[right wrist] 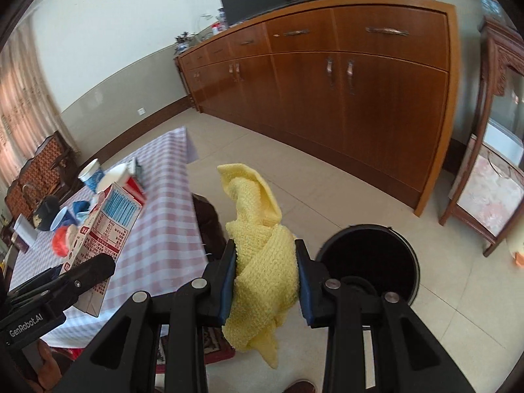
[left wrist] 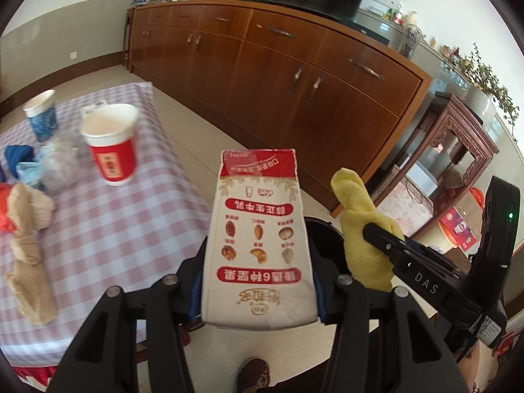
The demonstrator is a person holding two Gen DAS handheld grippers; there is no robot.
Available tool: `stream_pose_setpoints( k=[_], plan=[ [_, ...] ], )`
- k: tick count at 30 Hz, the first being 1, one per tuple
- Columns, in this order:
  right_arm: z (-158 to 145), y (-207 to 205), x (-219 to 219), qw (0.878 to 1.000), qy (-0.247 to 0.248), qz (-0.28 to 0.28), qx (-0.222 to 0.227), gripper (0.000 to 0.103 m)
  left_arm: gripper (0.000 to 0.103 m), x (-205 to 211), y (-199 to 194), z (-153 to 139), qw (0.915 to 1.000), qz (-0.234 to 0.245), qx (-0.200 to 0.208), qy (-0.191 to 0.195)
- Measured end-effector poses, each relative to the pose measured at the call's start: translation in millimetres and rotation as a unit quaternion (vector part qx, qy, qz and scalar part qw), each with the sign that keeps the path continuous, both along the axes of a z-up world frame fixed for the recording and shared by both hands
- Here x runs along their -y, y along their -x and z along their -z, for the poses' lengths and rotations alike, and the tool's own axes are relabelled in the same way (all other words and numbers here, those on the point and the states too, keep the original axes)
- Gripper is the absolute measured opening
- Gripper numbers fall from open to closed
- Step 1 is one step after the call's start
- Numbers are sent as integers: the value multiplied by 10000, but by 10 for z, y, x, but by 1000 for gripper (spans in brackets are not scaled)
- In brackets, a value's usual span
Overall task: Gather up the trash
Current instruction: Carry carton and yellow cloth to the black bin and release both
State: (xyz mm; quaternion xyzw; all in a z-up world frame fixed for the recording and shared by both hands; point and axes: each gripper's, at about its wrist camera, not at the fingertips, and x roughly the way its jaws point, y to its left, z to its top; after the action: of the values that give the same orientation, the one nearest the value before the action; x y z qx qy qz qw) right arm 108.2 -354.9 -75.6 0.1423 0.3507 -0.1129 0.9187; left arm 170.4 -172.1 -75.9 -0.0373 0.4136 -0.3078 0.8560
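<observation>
- Left gripper (left wrist: 258, 298) squeezing a milk box (left wrist: 258, 239), fingers (left wrist: 193, 298) tight on both sides, box held up in the air past the table edge.
- Right gripper (right wrist: 267, 281) pinching a yellow cloth (right wrist: 262, 262) between its blue pads (right wrist: 227, 286), cloth bunched and hanging down.
- Just beyond, a round black bin (right wrist: 370, 258) on the floor, to the right of the cloth.
- Off to the left, a table with a checked cover (left wrist: 108, 229), holding a red cup (left wrist: 113, 145), a blue cup (left wrist: 41, 119), and a heap of crumpled wrappers and rags (left wrist: 29, 203).
- Far back, a long brown cupboard (left wrist: 278, 75) against the wall.
</observation>
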Motion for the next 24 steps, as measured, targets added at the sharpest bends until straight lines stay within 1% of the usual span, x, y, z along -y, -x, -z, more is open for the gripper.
stream_pose_setpoints(
  k=[2,5,10,15,17,19,21,22,23,24],
  plan=[
    [115,71,287,9994,-89,297,-119,35,53,297,-36,128,9995,230,-197,-30],
    [307,150,684,9969,-248,683,-302,35,53,654,-152,406,9976,490,-446,-174],
    [642,215,1260,9905,-466,1144,-600,35,53,1179,-284,808,9925,817,-808,-427],
    [928,87,1651,9847,-627,1367,-877,35,53,1570,-449,1077,9878,921,-1074,-647],
    [1039,47,1788,9818,-779,1448,-950,35,53,1718,-479,1161,9860,958,-1190,-664],
    [1133,-33,1898,9798,-818,1497,-1043,36,53,1864,-520,1257,9845,965,-1284,-701],
    [1211,-99,1966,9779,-878,1534,-1117,37,56,1990,-564,1357,9823,1026,-1398,-701],
    [1252,-133,2003,9771,-905,1526,-1174,38,62,2019,-565,1385,9815,1030,-1432,-743],
    [1298,-168,2050,9756,-927,1560,-1239,40,71,2027,-593,1442,9805,1041,-1480,-764],
    [1335,-195,2075,9740,-982,1579,-1294,48,75,2064,-608,1481,9799,1043,-1525,-758]
  ],
)
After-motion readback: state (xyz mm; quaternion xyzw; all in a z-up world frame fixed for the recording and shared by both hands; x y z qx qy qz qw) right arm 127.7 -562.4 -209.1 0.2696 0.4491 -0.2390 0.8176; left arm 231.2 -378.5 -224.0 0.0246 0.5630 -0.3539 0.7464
